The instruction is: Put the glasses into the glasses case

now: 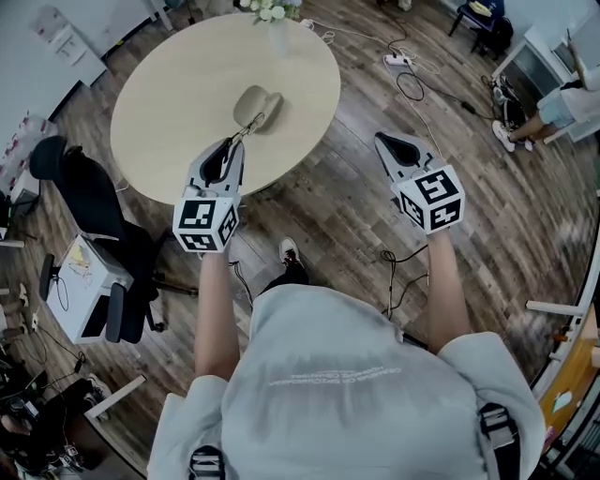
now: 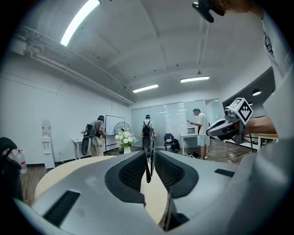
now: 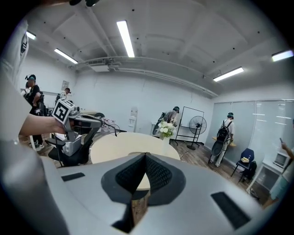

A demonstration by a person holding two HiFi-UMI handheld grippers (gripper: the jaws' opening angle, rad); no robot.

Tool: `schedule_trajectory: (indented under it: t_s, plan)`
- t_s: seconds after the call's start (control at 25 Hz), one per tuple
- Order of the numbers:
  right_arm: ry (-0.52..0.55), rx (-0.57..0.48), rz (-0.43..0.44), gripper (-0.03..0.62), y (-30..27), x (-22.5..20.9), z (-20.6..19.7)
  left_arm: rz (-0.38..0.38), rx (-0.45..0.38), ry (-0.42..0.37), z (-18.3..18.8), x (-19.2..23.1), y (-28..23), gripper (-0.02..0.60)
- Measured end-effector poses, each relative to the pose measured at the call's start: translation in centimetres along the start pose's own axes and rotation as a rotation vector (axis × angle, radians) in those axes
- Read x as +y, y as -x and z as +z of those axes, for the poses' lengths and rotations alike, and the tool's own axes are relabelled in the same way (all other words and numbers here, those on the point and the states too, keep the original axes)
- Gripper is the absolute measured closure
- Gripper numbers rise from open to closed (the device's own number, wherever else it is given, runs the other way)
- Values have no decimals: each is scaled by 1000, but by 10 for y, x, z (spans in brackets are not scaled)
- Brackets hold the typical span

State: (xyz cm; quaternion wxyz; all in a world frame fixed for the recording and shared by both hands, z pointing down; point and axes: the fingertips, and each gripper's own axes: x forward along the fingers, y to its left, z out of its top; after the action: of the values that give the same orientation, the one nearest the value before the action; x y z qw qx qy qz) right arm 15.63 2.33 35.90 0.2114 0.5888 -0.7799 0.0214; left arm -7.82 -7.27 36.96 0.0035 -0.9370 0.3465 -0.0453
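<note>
A grey-beige glasses case (image 1: 255, 105) lies near the middle of the round wooden table (image 1: 169, 103); I cannot tell whether its lid is open. My left gripper (image 1: 234, 143) hovers over the table's near edge, just short of the case, and is shut on the thin dark glasses (image 1: 247, 130). In the left gripper view a slim dark part of the glasses (image 2: 147, 166) stands upright between the pads of the left gripper (image 2: 148, 156). My right gripper (image 1: 382, 139) is off the table, above the wooden floor, shut and with nothing in it (image 3: 145, 157).
A vase of white flowers (image 1: 272, 13) stands at the table's far edge. A black office chair (image 1: 94, 202) and a small cabinet (image 1: 80, 281) sit left of the table. Cables and a power strip (image 1: 398, 60) lie on the floor. Several people stand far across the room.
</note>
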Motion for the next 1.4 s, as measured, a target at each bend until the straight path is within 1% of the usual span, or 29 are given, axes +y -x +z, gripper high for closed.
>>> schedule_trajectory:
  t_s: [0.28, 0.6, 0.8, 0.96, 1.12, 1.2, 1.32, 1.4]
  plan:
    - [-8, 13, -1, 594, -80, -25, 24, -15, 35, 24, -12, 58, -55, 512]
    - [5, 31, 11, 594, -149, -36, 46, 12, 52, 48, -23, 123, -88, 512]
    - [48, 22, 8, 592, -181, -41, 54, 25, 51, 63, -28, 145, -104, 512]
    - [22, 20, 29, 592, -201, -53, 50, 58, 60, 89, -36, 158, -115, 511]
    - [9, 19, 32, 592, -229, -71, 44, 75, 78, 115, -45, 166, -129, 511]
    - [2, 12, 64, 592, -247, -77, 41, 95, 90, 134, -51, 171, -136, 511]
    - [-9, 4, 154, 592, -274, -82, 37, 156, 122, 169, -60, 180, -150, 511]
    - [-11, 7, 198, 592, -289, -89, 34, 187, 134, 202, -63, 182, -161, 511]
